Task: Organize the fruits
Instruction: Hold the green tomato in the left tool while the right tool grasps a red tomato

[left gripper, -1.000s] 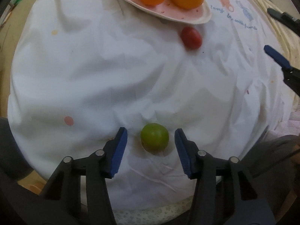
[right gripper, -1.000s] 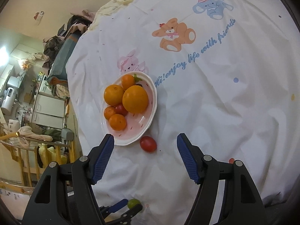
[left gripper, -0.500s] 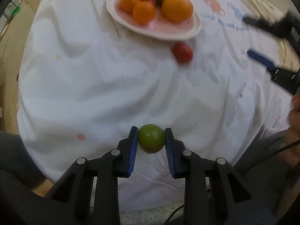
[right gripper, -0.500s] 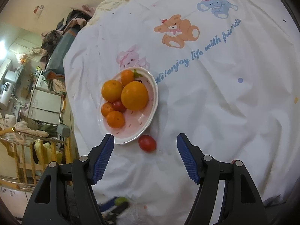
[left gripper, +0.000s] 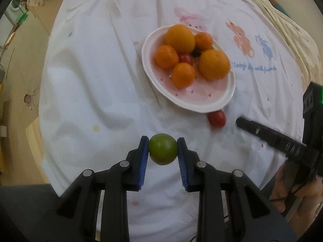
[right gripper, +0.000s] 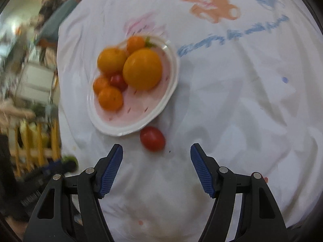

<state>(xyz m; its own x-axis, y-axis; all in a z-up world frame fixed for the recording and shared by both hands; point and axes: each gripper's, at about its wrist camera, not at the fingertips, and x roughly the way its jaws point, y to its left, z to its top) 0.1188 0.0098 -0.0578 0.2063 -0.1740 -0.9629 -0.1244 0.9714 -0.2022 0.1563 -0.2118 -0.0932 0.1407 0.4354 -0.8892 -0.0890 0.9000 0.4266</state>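
One green fruit (left gripper: 163, 149) is sitting pinched between the left gripper's (left gripper: 162, 153) blue pads above the white cloth (left gripper: 84, 84), while the right gripper (right gripper: 156, 161) is hovering spread wide just short of the red tomato (right gripper: 152, 138) lying beside the fruit plate (right gripper: 161, 104).

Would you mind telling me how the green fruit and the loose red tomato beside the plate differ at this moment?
The green fruit is clamped between the pads of the left hand-held gripper; the red tomato lies free on the white cloth, touched by nothing. The green fruit is round, while the red tomato is slightly oval. The red tomato sits right by the plate; the green fruit is farther from it. Both are small, smooth and outside the plate.
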